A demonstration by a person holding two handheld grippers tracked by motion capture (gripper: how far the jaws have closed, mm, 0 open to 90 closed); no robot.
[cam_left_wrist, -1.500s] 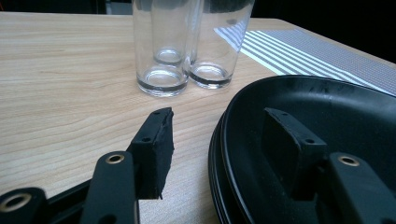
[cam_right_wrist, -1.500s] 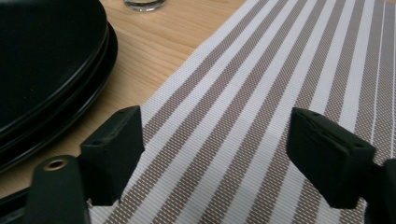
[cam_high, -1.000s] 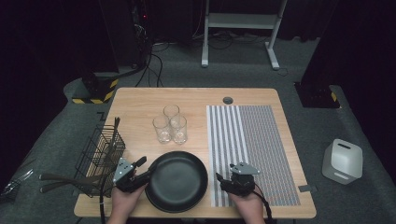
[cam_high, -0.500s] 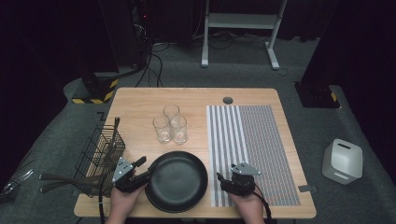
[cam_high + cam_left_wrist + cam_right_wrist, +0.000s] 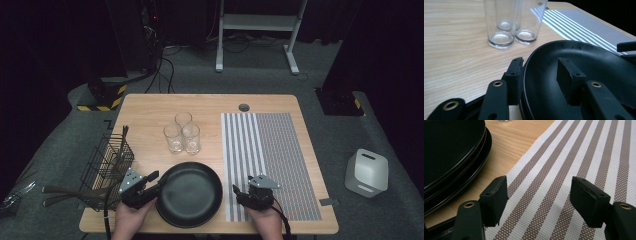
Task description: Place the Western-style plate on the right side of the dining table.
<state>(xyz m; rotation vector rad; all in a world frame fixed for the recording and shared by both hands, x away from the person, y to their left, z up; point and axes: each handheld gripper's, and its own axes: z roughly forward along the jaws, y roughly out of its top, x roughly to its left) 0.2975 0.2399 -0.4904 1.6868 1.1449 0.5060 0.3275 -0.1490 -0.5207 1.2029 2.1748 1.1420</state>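
We see the left gripper [image 5: 156, 181] at the left edge of the stack of black plates [image 5: 190, 194], which sits at the near edge of the table [image 5: 150, 115] between the wire basket [image 5: 106, 162] and the striped mat [image 5: 267, 160]. Its jaws have just been closing and straddle the top plate's rim [image 5: 525, 75], one pad outside, one inside; the inner pad stands clear of the rim, so the plate is not yet pinched. The right gripper [image 5: 241, 194] rests over the mat just right of the plates, its jaws spread with nothing between them. Three glasses [image 5: 182, 132] stand behind the plates.
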